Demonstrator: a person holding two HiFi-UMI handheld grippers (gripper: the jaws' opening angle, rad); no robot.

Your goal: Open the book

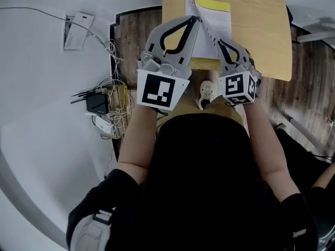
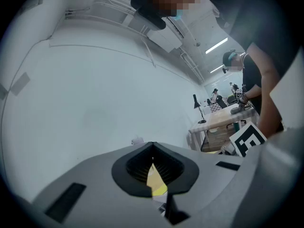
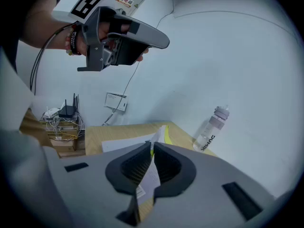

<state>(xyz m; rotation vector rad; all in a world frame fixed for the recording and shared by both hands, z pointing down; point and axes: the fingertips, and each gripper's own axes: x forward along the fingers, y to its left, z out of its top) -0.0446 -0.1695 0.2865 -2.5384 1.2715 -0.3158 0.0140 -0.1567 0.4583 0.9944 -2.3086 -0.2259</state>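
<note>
One book (image 1: 216,7), its raised leaf pinched by left gripper (image 1: 197,18) and right gripper (image 1: 219,41), jaws nearly closed

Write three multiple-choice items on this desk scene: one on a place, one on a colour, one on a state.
1. Where does the black router with antennas sit, relative to the light wooden table?
A. On it, beside the book
B. Off its left side, among loose cables
C. Leaning against its far edge

2. What colour is the cover of the paper book?
A. Yellow
B. Red
C. Blue

3. What state is the right tool in?
A. Wide open with nothing between its jaws
B. Shut on a bottle
C. Shut on a leaf of the book

Answers:
1. B, since the head view shows the router down among the cables, left of the table.
2. A, since the head view shows a yellow cover.
3. C, since the right gripper view shows its jaws pinching a white leaf.
</note>
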